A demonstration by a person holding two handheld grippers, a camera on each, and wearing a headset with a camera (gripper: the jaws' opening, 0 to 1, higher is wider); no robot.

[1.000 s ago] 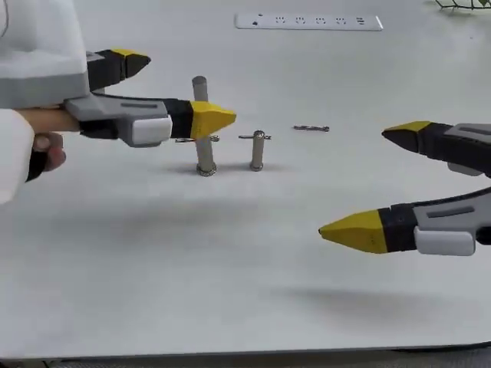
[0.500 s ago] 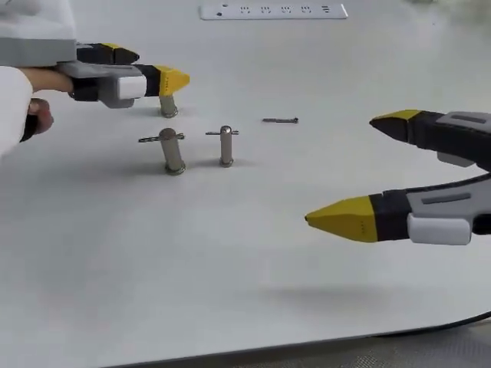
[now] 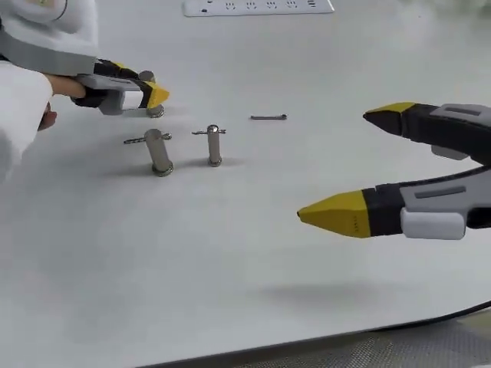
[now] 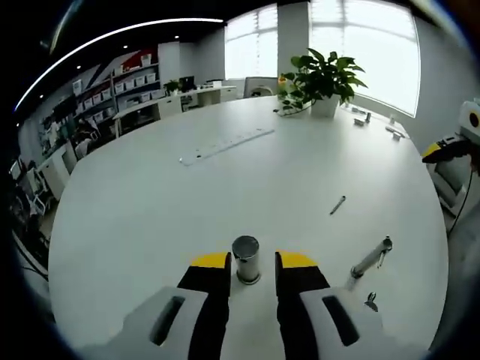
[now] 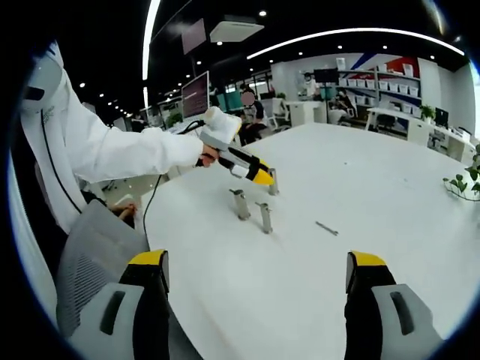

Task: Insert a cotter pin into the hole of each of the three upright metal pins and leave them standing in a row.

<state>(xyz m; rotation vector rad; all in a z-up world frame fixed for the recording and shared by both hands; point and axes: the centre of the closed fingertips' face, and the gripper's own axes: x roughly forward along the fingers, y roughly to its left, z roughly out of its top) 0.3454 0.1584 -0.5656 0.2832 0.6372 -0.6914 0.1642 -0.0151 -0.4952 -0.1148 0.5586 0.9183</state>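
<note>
One big white table [image 3: 230,261] sits in an office room with a long white power strip [image 3: 258,7] and a green potted plant [image 4: 322,79]. At the left, the left gripper [image 3: 153,93] has its jaws pulled in close around a bare grey metal pin [image 4: 245,259] that stands on the table; I cannot tell if they squeeze it. Next stand a thick grey pin [image 3: 159,152] and a thin grey pin [image 3: 215,146], just beside each other, each with a wire pin through its top. A loose cotter pin [image 3: 268,116] lies flat. The right gripper [image 3: 334,165] is spread wide and holds nothing.
</note>
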